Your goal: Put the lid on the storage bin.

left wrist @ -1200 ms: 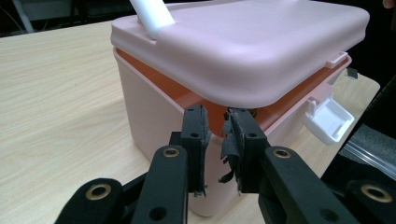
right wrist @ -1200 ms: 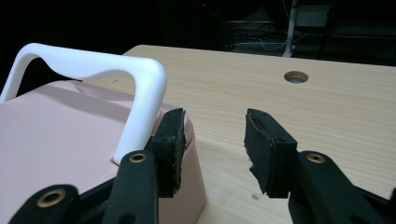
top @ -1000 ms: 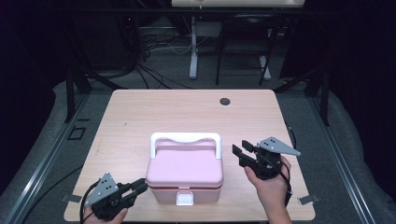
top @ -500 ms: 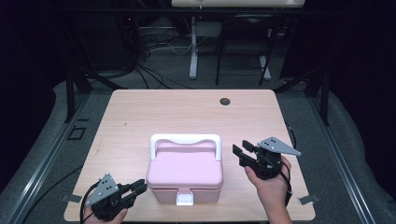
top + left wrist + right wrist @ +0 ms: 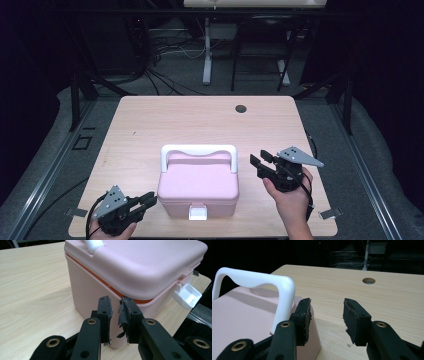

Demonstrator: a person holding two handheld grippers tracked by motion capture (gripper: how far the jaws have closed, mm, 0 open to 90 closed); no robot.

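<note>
The lidded box [image 5: 198,186] is set on the bench [image 5: 150,125] near its front edge, flanked by the left gripper [image 5: 145,202] and the right gripper [image 5: 259,162]; a hole [image 5: 241,108] is found behind.

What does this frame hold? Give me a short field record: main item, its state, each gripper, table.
main item: pink box with white handle
lid: closed, white latch at the front
handle: upright
left gripper: near the box's front left corner, jaws slightly apart, holding nothing
right gripper: right of the handle, jaws open, empty
table: light wood, round hole near the far edge
</note>
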